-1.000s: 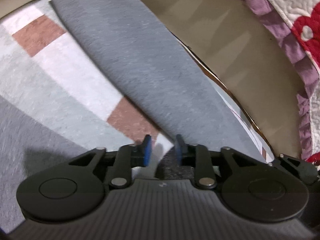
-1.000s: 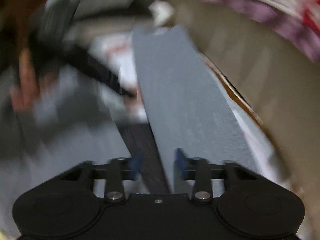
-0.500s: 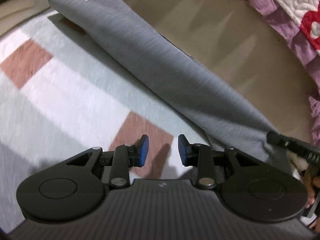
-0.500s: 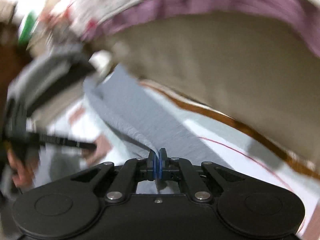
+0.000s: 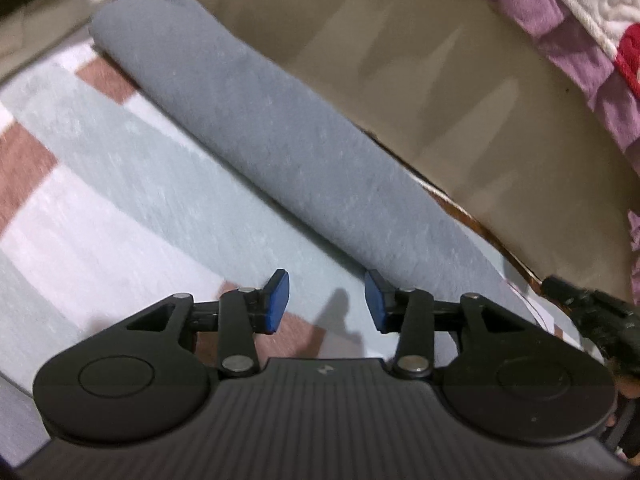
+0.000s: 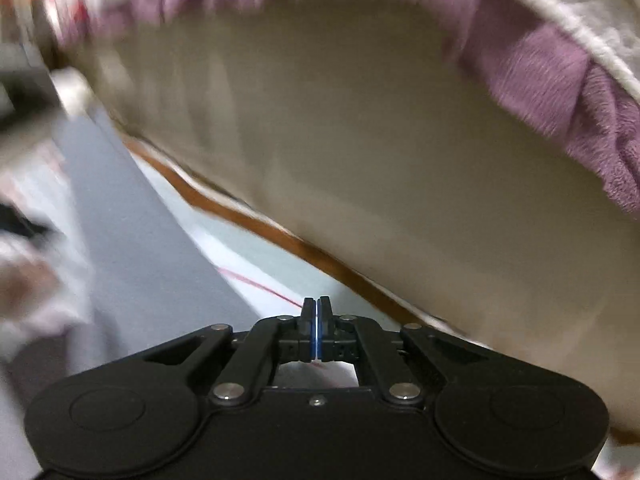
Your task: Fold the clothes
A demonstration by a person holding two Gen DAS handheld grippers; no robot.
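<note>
A grey garment [image 5: 280,152], folded into a long strip, lies diagonally on the patterned rug [image 5: 100,200]. My left gripper [image 5: 326,304] hovers just in front of the strip's near edge. Its jaws are opening and only rug shows between the blue pads. At the right edge of the left wrist view the black tip of my right gripper [image 5: 592,312] sits by the strip's end. In the blurred right wrist view the right gripper [image 6: 316,320] has its pads almost together, just starting to part, with no cloth between them. The garment [image 6: 132,232] lies to its left.
The beige side of a bed [image 5: 400,60] rises right behind the garment, with a purple and white quilt [image 5: 560,20] hanging over it. The rug's brown border [image 6: 280,236] runs along the bed. A blurred hand [image 6: 24,280] shows at the far left.
My left gripper has drawn back off the garment and its jaws have widened. My right gripper closed on the garment's edge, rolled, and now has no cloth in its pads.
</note>
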